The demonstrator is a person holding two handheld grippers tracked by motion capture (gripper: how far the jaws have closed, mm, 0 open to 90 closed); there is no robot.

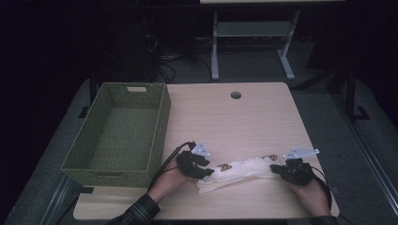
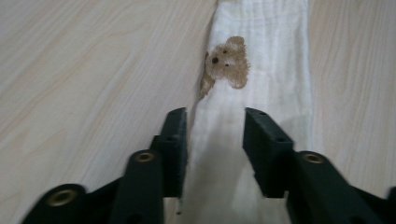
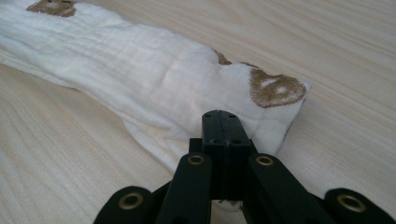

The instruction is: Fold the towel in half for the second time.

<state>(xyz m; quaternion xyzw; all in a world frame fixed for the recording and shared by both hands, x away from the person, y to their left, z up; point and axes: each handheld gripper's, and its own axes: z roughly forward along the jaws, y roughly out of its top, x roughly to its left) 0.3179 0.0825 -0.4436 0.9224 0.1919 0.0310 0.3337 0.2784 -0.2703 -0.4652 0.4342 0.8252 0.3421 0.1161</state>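
Note:
A white cloth (image 1: 244, 169) folded into a long strip lies across the near part of the wooden table (image 1: 234, 126). It bears brown bear patches (image 2: 229, 63). My left gripper (image 1: 210, 172) is at the strip's left end, open, and the cloth (image 2: 261, 42) runs between its jaws (image 2: 215, 135) without being pressed. At the strip's right end my right gripper (image 1: 274, 169) is shut, its jaws (image 3: 220, 119) pinching the cloth's near edge (image 3: 154, 84) beside a brown patch (image 3: 275, 88).
A green woven basket (image 1: 162, 124) stands on the table's left side, close to my left hand. A round cable hole (image 1: 236, 95) sits near the far edge. Bare tabletop lies beyond the cloth. A desk frame (image 1: 253, 33) stands on the dark floor behind.

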